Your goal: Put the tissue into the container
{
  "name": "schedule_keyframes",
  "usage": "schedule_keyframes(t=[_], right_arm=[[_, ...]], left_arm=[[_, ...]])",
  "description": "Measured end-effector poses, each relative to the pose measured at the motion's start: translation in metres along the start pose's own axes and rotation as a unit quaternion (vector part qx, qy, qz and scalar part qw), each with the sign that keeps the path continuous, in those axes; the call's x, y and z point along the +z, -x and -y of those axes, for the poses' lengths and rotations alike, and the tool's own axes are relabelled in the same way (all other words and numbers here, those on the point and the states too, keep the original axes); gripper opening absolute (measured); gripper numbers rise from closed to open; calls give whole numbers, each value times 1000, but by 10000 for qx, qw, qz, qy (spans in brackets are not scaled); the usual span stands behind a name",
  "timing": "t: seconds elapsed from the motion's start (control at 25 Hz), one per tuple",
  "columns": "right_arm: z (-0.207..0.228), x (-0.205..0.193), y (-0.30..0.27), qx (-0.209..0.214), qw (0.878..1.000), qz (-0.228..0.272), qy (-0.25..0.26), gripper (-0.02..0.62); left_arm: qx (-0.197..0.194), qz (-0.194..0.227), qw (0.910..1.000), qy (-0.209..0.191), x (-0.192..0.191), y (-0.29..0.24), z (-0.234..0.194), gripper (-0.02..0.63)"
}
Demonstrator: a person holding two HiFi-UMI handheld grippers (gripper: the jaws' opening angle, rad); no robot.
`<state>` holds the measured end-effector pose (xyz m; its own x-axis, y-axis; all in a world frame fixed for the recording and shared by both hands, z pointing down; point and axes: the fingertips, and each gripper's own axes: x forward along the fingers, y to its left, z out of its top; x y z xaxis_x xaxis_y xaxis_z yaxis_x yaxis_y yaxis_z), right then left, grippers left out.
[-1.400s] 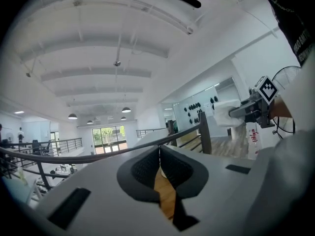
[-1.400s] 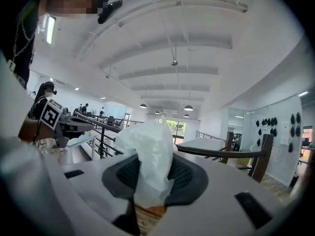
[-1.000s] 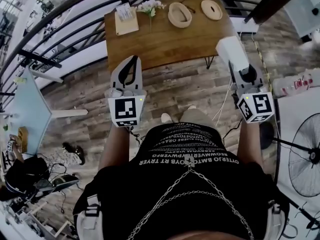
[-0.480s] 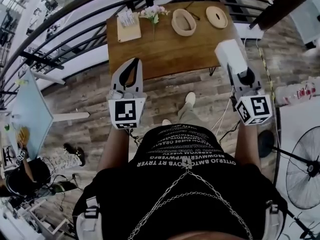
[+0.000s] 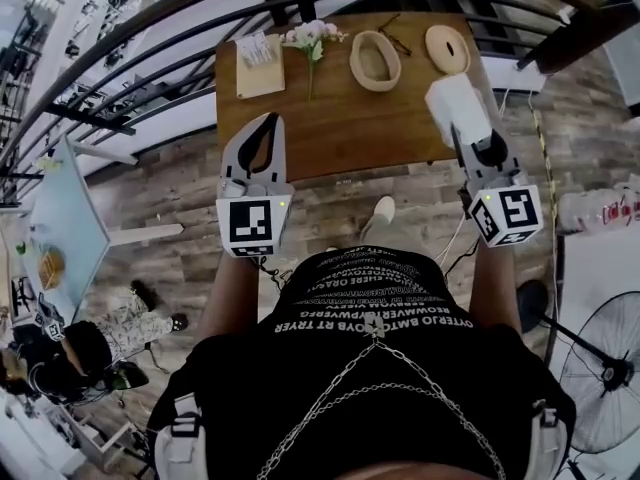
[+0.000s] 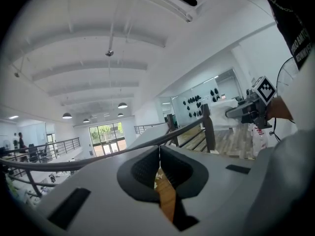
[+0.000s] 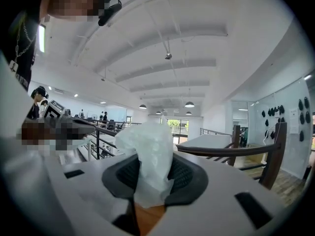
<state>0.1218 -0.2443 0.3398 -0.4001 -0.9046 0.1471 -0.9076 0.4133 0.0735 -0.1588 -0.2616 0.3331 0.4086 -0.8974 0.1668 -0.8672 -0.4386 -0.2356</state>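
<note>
I see the container (image 5: pixel 375 60) at the table's (image 5: pixel 350 118) far edge, a round disc (image 5: pixel 447 48) right of it, flowers (image 5: pixel 312 38) left; the tissue (image 5: pixel 458 108) is above the table's right side.

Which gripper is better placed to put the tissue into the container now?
Right. The right gripper is shut on the tissue and nearer the container on the table; the left gripper is shut and empty.

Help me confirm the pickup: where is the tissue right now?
The tissue is pinched in the right gripper's jaws, at the right of the head view, over the wooden table's right end, nearer than the oval container.
</note>
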Motion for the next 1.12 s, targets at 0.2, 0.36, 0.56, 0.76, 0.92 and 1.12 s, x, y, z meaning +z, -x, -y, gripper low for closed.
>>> schedule_keyframes(t=[0.2, 0.36, 0.56, 0.76, 0.92, 1.12], right_arm=[[41, 3, -30, 158, 9999, 42, -4, 118], [72, 4, -50, 342, 9994, 93, -16, 118], [106, -2, -74, 525, 9986, 103, -21, 118], [138, -22, -88, 570, 9983, -65, -79, 118], [153, -45, -102, 599, 9976, -297, -195, 118], [158, -78, -125, 731, 9951, -614, -244, 118]], left_arm=[[83, 39, 10000, 6, 18, -49, 9, 29], [188, 54, 9998, -16, 33, -83, 21, 29], [404, 41, 9992, -35, 42, -112, 28, 29], [559, -89, 9984, -58, 41, -126, 37, 29], [630, -234, 9977, -25, 39, -139, 37, 29], [579, -245, 9980, -41, 37, -156, 35, 29]])
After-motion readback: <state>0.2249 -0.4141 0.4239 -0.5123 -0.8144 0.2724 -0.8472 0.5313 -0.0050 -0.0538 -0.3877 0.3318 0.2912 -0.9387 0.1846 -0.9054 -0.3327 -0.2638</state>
